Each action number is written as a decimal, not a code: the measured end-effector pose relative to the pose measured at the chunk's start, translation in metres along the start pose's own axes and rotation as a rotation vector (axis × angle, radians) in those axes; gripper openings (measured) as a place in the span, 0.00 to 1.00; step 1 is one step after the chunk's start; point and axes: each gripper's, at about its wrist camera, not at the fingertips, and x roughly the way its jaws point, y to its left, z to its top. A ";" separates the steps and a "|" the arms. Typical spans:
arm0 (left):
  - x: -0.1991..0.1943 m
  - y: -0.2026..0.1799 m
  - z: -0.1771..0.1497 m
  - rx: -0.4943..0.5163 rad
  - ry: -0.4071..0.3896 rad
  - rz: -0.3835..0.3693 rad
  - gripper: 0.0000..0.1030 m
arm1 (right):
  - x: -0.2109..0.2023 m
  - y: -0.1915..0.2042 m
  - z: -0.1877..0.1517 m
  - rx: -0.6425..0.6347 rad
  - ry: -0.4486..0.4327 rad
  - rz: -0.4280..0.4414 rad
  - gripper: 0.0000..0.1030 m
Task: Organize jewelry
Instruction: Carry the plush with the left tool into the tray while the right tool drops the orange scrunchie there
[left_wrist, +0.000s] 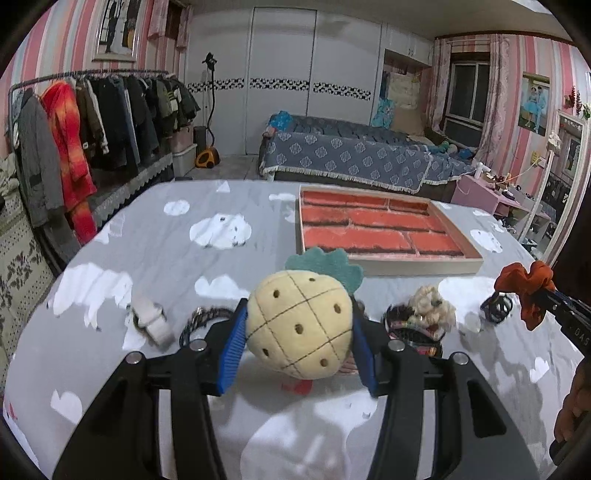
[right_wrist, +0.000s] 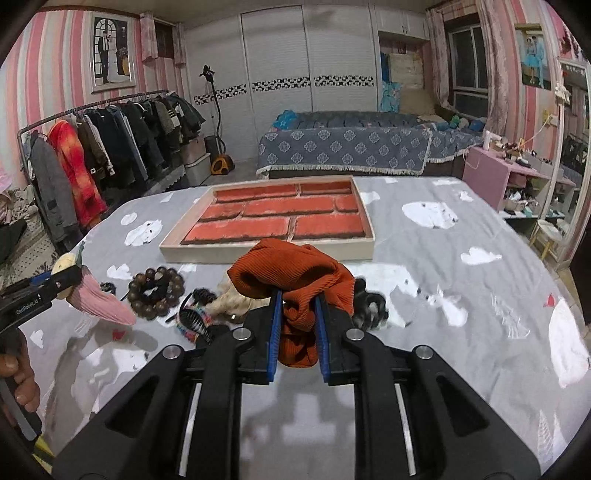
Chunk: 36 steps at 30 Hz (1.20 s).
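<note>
Tray (right_wrist: 364, 210) far on bed, nothing in it yet | left hand-held gripper (left_wrist: 299, 328) pinching pineapple plush (left_wrist: 299, 325) | right hand-held gripper (right_wrist: 297, 328) pinching orange scrunchie (right_wrist: 291, 273) | bead bracelet (right_wrist: 156, 291), hair clip (right_wrist: 195, 323), other pieces near, unsorted | barely begun.
</note>
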 end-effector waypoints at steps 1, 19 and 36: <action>0.001 -0.001 0.004 -0.003 -0.009 -0.004 0.49 | 0.001 0.000 0.003 -0.005 -0.006 -0.002 0.17; 0.103 -0.051 0.115 0.012 -0.106 -0.045 0.50 | 0.075 0.000 0.113 -0.099 -0.113 -0.011 0.20; 0.209 -0.048 0.074 -0.019 0.062 -0.003 0.50 | 0.189 -0.018 0.094 -0.039 0.044 0.012 0.09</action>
